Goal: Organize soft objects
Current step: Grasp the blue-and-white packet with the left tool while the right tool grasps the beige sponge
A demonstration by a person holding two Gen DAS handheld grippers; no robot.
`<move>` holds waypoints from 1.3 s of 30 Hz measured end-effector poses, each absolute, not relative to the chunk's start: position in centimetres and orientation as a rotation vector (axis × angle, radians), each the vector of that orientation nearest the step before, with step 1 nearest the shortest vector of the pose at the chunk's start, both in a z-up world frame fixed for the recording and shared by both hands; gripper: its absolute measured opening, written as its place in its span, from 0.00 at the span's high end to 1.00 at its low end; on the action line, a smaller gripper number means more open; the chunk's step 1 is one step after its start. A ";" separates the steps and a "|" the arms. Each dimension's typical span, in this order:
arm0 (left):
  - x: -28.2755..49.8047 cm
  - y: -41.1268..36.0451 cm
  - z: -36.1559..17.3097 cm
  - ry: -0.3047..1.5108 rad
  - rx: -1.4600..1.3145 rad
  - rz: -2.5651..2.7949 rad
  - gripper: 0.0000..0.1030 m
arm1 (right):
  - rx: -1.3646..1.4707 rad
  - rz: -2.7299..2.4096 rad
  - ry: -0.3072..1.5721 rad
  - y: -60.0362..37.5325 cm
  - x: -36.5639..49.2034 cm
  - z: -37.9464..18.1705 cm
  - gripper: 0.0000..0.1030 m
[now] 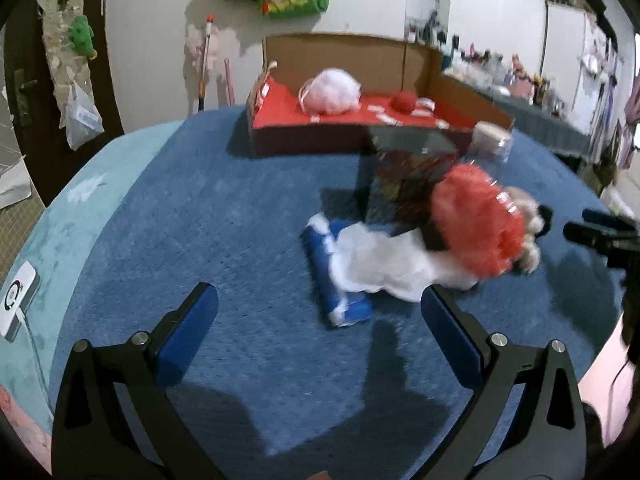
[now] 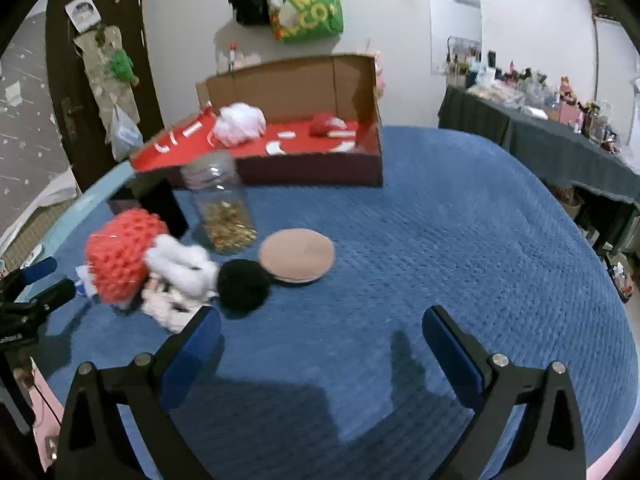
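Green bag (image 2: 312,6) on the wall, lettering partly legible: "MEG…", "…CO…". Cardboard box (image 2: 296,156) holding a white puff (image 2: 240,124) and red ball (image 2: 322,124). Clear jar (image 2: 224,204) holds gold bits. Left gripper (image 1: 320,308) and right gripper (image 2: 322,330): jaws wide, empty. Red pompom (image 2: 120,254), black pompom (image 2: 244,284) lie on the blue worktop (image 2: 440,240).

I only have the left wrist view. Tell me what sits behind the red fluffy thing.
Observer: A black pom-pom lies just right of the white fluffy pile.
Operator: Report anything flat near it.
Observer: A tan round disc lies against the pom-pom on the blue cover.
Operator: Give me the jar's contents.
Observer: The clear jar holds small golden pieces; I cannot tell what they are.
Operator: State the right tool.
Observer: The right tool is open and holds nothing, over bare cover.
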State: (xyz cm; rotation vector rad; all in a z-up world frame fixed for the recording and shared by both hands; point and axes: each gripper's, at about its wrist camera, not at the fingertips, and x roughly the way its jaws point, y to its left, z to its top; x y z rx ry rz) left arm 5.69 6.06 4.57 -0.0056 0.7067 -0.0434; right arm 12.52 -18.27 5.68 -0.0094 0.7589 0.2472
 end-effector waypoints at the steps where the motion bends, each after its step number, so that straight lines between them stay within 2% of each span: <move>1: 5.9 6.3 4.4 0.723 0.001 -0.041 0.00 | -0.020 0.250 0.778 -18.5 13.1 5.6 0.00; 10: 8.4 7.5 2.7 0.859 0.061 -0.045 0.00 | -0.105 0.256 0.943 -18.9 18.0 3.6 0.00; 26: 10.5 10.2 3.1 0.896 0.059 -0.079 0.00 | -0.080 0.349 0.948 -17.3 21.1 4.1 0.00; 29: 10.8 9.3 3.2 0.881 0.072 -0.113 0.01 | -0.065 0.362 0.935 -17.2 21.3 4.3 0.10; 32: 11.4 8.3 3.1 0.874 0.095 -0.148 0.17 | -0.066 0.375 0.922 -16.8 21.3 4.5 0.17; 34: 11.7 7.7 2.9 0.873 0.114 -0.164 0.19 | -0.066 0.386 0.914 -16.4 21.4 4.5 0.25; 35: 11.9 7.5 2.9 0.877 0.114 -0.173 0.24 | -0.068 0.391 0.908 -16.2 21.4 4.6 0.26; 38: 12.0 7.1 3.0 0.858 0.118 -0.192 0.47 | -0.069 0.407 0.897 -15.6 21.7 4.5 0.31; 39: 11.9 6.9 3.1 0.856 0.111 -0.214 0.50 | -0.060 0.413 0.893 -15.6 21.8 4.5 0.32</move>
